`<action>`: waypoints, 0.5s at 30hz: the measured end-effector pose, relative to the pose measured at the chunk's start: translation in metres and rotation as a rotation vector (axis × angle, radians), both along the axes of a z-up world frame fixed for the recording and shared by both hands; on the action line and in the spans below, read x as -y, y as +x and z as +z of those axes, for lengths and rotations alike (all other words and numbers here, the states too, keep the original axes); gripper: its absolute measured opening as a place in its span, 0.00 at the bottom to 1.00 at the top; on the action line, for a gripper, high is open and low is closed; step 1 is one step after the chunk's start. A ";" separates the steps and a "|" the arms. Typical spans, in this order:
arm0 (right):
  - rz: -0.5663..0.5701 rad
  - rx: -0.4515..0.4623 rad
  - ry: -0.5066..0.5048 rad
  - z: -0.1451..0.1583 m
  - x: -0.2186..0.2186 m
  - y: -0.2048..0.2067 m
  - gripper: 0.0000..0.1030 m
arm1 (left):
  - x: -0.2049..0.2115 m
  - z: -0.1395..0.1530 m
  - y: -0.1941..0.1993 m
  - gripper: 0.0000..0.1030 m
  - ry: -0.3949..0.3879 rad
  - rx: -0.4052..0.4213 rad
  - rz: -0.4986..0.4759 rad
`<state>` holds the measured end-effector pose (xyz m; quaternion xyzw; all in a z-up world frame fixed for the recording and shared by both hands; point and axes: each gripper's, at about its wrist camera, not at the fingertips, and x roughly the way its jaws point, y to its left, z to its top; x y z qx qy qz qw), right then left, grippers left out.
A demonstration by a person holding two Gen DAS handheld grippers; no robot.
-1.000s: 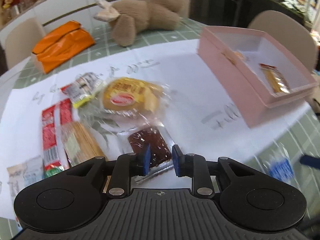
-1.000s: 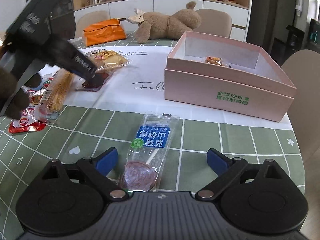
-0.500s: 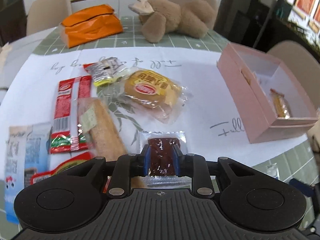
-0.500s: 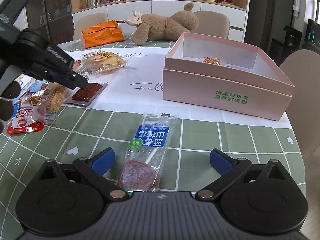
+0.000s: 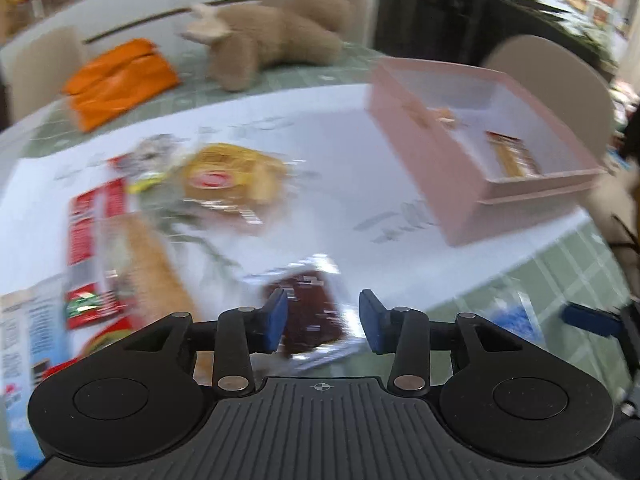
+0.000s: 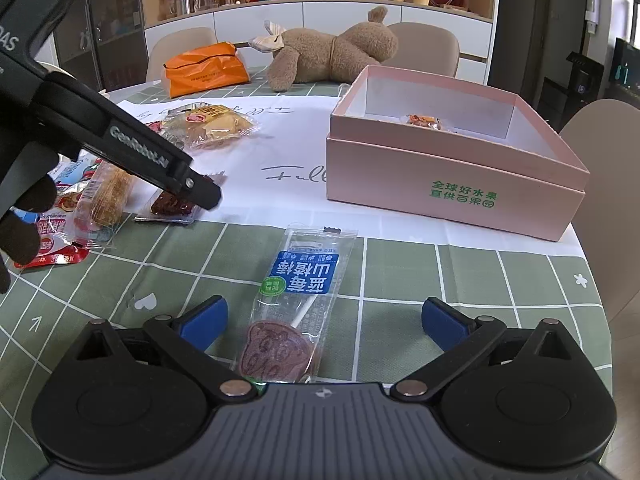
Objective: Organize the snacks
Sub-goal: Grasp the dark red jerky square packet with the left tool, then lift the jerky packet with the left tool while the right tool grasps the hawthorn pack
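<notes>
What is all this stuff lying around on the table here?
Box: one, pink, open, on the white sheet; a wrapped snack or two inside.
Lollipop: one, purple in a clear wrapper with a blue label, on the green checked cloth between the right gripper's fingers.
Dark red snack bar: one, clear wrapper, at the sheet's edge under the left gripper.
Round cake: one, yellow, wrapped, on the sheet.
Other packets: several, red, tan and blue, at the left edge.
Teddy bear: one, brown, lying at the far side.
Bag: one, orange, beside the bear.
Left gripper: black, blue pads, jaws just opened, not pressing the bar.
Right gripper: black, wide open.
</notes>
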<state>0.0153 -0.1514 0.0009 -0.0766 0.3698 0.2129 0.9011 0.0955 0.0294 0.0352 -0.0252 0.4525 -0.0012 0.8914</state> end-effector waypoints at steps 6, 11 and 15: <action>0.000 0.001 0.001 0.000 0.000 0.001 1.00 | -0.013 -0.003 0.015 0.41 -0.018 -0.041 0.060; 0.000 0.001 0.001 0.000 0.000 0.001 1.00 | -0.002 -0.007 0.021 0.44 -0.004 -0.052 0.025; 0.000 0.001 0.002 0.000 0.000 0.001 1.00 | 0.005 -0.010 0.020 0.44 0.026 -0.047 -0.006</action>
